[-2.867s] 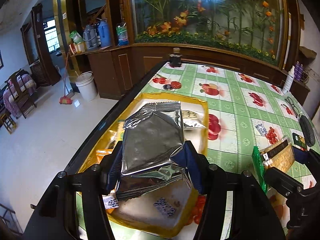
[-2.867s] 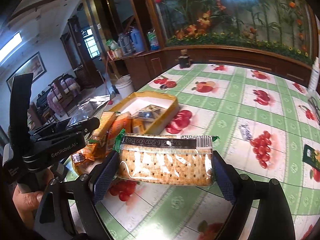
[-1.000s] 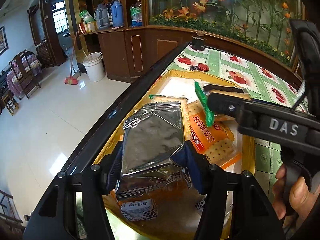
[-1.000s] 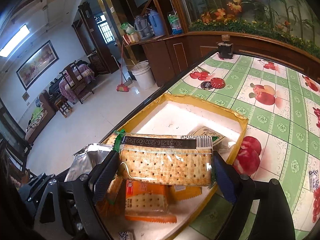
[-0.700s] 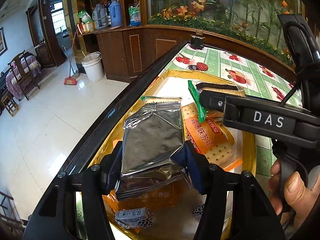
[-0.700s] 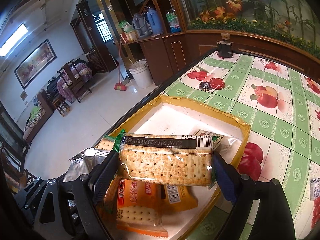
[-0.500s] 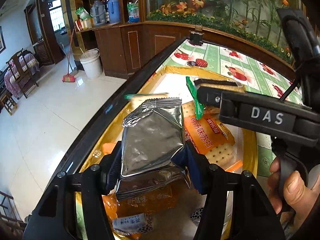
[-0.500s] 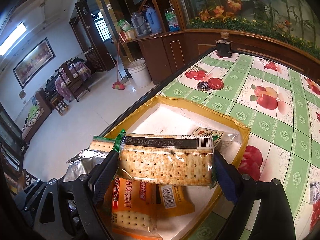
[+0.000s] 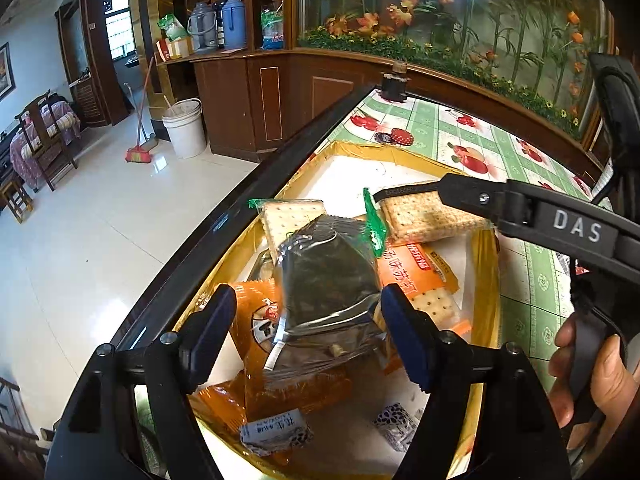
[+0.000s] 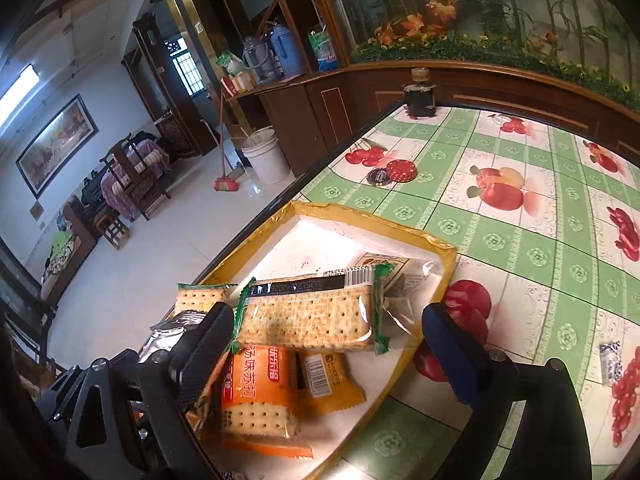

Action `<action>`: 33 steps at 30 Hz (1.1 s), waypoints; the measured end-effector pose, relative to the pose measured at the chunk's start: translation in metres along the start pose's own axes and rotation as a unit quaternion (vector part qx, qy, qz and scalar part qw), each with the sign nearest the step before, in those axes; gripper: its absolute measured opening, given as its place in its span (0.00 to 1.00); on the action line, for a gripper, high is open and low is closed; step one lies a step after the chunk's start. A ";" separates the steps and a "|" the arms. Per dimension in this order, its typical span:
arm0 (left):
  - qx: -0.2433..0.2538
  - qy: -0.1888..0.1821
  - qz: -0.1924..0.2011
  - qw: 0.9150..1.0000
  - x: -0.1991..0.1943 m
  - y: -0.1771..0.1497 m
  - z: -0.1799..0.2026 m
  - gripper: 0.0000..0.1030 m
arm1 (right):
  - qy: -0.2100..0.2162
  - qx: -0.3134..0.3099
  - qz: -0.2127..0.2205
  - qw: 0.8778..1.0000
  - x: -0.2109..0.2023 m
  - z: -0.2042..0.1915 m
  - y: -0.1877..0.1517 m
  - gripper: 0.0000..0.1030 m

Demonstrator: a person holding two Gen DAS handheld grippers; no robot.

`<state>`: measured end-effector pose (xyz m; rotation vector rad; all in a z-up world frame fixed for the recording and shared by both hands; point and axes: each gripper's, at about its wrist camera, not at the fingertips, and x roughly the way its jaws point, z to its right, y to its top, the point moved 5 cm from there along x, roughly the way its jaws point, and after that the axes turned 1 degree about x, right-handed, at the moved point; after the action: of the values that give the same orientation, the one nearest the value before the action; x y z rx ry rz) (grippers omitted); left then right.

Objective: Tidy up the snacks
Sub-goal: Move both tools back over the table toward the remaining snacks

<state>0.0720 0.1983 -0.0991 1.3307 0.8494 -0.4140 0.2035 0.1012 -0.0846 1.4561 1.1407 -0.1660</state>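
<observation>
With both jaws opening, the left gripper (image 9: 306,330) lets its foil pack (image 9: 326,280) drop and the right gripper (image 10: 328,354) its cracker pack (image 10: 308,316) onto the pile low in the tray (image 10: 440,276), where either may slide off.

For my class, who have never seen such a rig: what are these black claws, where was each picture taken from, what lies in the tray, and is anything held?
No robot here: a person holds a hand-worked two-finger gripper in each hand. Each picture comes from a wide-angle camera on one gripper, looking along its fingers. The left gripper is over a yellow-rimmed tray of snacks on a fruit-patterned tablecloth; its jaws are opening, and the silver pouch between them lies on the pile. The right gripper, worked by a hand, is opening too, with the cracker pack lying loose on the orange packs. Neither holds anything now.
</observation>
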 end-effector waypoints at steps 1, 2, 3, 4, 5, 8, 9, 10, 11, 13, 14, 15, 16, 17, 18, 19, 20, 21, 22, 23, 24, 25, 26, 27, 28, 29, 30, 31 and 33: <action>0.002 0.001 0.001 1.000 -0.002 0.000 0.001 0.73 | 0.000 0.000 0.001 1.000 -0.003 0.001 -0.001 0.93; 0.004 0.000 0.002 1.000 -0.004 0.000 0.003 0.73 | 0.001 0.001 0.003 1.000 -0.008 0.002 -0.002 0.93; 0.006 -0.001 0.004 1.000 -0.006 0.000 0.005 0.73 | 0.000 0.003 0.005 1.000 -0.012 0.003 -0.003 0.93; 0.008 -0.002 0.006 1.000 -0.008 0.000 0.007 0.73 | -0.001 0.005 0.008 1.000 -0.017 0.006 -0.005 0.93; 0.010 -0.003 0.008 1.000 -0.010 0.001 0.009 0.73 | 0.000 0.007 0.009 1.000 -0.021 0.007 -0.008 0.93; 0.017 -0.006 0.013 1.000 -0.016 0.002 0.017 0.73 | -0.002 0.015 0.013 1.000 -0.035 0.018 -0.017 0.93; 0.020 -0.009 0.015 1.000 -0.019 0.003 0.020 0.73 | -0.003 0.017 0.015 1.000 -0.040 0.021 -0.021 0.93; 0.024 -0.012 0.017 1.000 -0.021 0.003 0.023 0.74 | -0.006 0.021 0.016 1.000 -0.046 0.026 -0.025 0.93; 0.029 -0.015 0.019 0.999 -0.023 0.003 0.028 0.74 | -0.009 0.025 0.018 0.999 -0.052 0.032 -0.030 0.93; 0.037 -0.018 0.025 0.999 -0.027 0.003 0.037 0.75 | -0.017 0.035 0.023 0.999 -0.064 0.045 -0.039 0.93; 0.040 -0.022 0.027 0.999 -0.029 0.003 0.042 0.77 | -0.023 0.041 0.027 0.999 -0.070 0.053 -0.044 0.93; 0.043 -0.027 0.027 0.998 -0.029 0.002 0.048 0.79 | -0.029 0.049 0.030 0.998 -0.077 0.061 -0.049 0.93; 0.047 -0.031 0.027 0.998 -0.030 0.002 0.055 0.79 | -0.033 0.055 0.032 0.997 -0.082 0.068 -0.053 0.93; 0.054 -0.036 0.026 0.998 -0.030 0.001 0.062 0.79 | -0.036 0.061 0.034 0.997 -0.087 0.076 -0.058 0.93; 0.060 -0.038 0.024 0.997 -0.030 0.001 0.068 0.79 | -0.042 0.067 0.035 0.996 -0.093 0.084 -0.064 0.93; 0.069 -0.040 0.023 0.997 -0.030 0.000 0.076 0.79 | -0.048 0.070 0.036 0.996 -0.097 0.092 -0.066 0.93; 0.076 -0.043 0.022 0.996 -0.030 -0.001 0.083 0.79 | -0.056 0.076 0.038 0.995 -0.103 0.101 -0.071 0.93; 0.082 -0.047 0.020 0.995 -0.029 -0.002 0.089 0.79 | -0.061 0.083 0.039 0.994 -0.109 0.109 -0.077 0.93; 0.088 -0.052 0.018 0.995 -0.030 -0.004 0.096 0.79 | -0.066 0.091 0.042 0.993 -0.115 0.119 -0.083 0.93; 0.092 -0.054 0.017 0.994 -0.031 -0.006 0.101 0.79 | -0.072 0.098 0.043 0.992 -0.121 0.128 -0.088 0.93; 0.098 -0.057 0.016 0.993 -0.030 -0.007 0.108 0.79 | -0.079 0.102 0.044 0.991 -0.126 0.136 -0.092 0.93; 0.103 -0.061 0.015 0.993 -0.030 -0.008 0.115 0.79 | -0.088 0.106 0.045 0.989 -0.131 0.145 -0.098 0.93; 0.107 -0.065 0.012 0.992 -0.030 -0.011 0.121 0.79 | -0.095 0.110 0.043 0.989 -0.135 0.153 -0.103 0.93; 0.111 -0.068 0.009 0.991 -0.030 -0.013 0.127 0.79 | -0.101 0.115 0.040 0.987 -0.140 0.162 -0.108 0.93; 0.115 -0.072 0.006 0.991 -0.030 -0.014 0.134 0.79 | -0.105 0.121 0.039 0.986 -0.145 0.170 -0.114 0.94; 0.119 -0.077 0.004 0.990 -0.029 -0.016 0.141 0.79 | -0.110 0.126 0.040 0.985 -0.150 0.178 -0.117 0.94; 0.124 -0.083 0.001 0.989 -0.028 -0.017 0.149 0.79 | -0.115 0.133 0.043 0.984 -0.155 0.187 -0.120 0.94; 0.131 -0.087 -0.001 0.988 -0.027 -0.018 0.158 0.79 | -0.119 0.137 0.046 0.982 -0.160 0.193 -0.123 0.94; 0.142 -0.094 -0.005 0.985 -0.025 -0.019 0.174 0.78 | -0.130 0.144 0.051 0.980 -0.170 0.207 -0.126 0.94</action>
<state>0.0949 0.0236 -0.0926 1.5208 0.6553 -0.6771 0.1324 -0.1848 -0.1116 1.6881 0.8519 -0.4520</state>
